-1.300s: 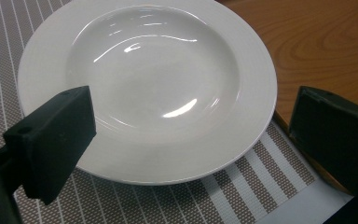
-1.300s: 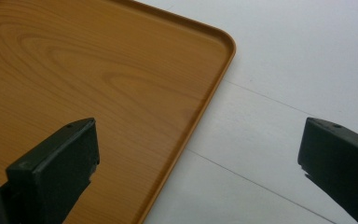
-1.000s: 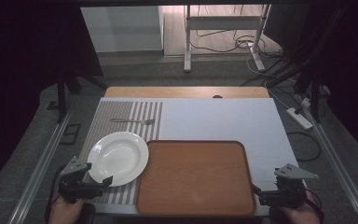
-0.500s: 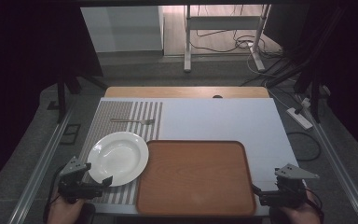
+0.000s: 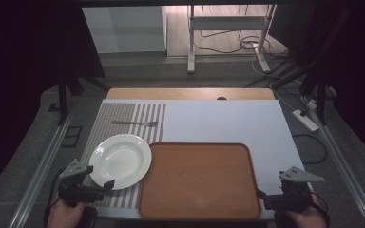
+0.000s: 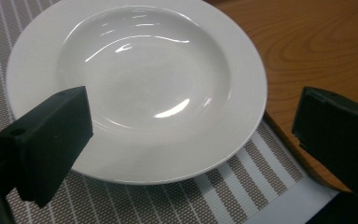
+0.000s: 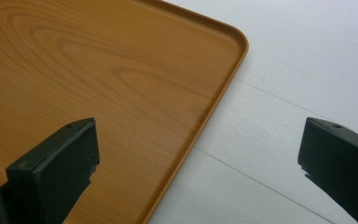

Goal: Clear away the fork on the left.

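At lower left of the high view, the left claw (image 5: 108,184) gaped wide and empty, with the white plate (image 5: 120,160) just ahead on the striped mat (image 5: 123,117), nearer than the equally open right claw (image 5: 260,194).

Each black gripper (image 5: 97,188) carries blocky matte jaws and a grey three-cornered plate (image 5: 300,175) on top.

Bare tray (image 5: 199,183) lies open; plate (image 5: 120,160) touches its left rim.

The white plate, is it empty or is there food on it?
Empty: the white plate shows only a bare glossy bowl with light reflections.
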Demonstrator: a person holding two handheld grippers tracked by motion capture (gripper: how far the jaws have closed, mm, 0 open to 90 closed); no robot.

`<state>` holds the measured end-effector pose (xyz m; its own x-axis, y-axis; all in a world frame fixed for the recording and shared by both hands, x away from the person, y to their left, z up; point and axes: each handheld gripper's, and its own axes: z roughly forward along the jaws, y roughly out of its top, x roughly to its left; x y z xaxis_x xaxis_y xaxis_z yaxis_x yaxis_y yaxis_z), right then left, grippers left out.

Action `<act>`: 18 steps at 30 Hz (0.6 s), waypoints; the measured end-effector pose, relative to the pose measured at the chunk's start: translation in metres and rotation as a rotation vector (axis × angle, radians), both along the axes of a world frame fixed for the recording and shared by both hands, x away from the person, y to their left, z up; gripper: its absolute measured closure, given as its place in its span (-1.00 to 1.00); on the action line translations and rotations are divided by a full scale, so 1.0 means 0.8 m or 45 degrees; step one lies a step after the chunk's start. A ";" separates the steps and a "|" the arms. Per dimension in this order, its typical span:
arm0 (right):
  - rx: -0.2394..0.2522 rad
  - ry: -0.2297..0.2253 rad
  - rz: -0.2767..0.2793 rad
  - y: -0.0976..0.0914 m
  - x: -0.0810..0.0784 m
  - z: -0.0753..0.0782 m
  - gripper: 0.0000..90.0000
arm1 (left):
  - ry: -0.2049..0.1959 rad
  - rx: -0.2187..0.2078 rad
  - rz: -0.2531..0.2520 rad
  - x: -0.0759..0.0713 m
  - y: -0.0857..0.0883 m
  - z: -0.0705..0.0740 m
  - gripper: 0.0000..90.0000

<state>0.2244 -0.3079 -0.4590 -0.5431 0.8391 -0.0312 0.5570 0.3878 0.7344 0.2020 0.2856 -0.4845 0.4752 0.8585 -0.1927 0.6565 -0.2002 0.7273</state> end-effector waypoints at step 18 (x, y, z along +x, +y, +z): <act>-0.028 0.001 0.010 0.003 0.000 -0.001 -1.00 | -0.028 0.009 -0.038 0.018 -0.002 0.004 -1.00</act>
<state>0.2245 -0.3059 -0.4595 -0.5495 0.8341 -0.0491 0.5547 0.4082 0.7250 0.2165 0.2840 -0.4813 0.5045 0.8454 -0.1756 0.6338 -0.2246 0.7401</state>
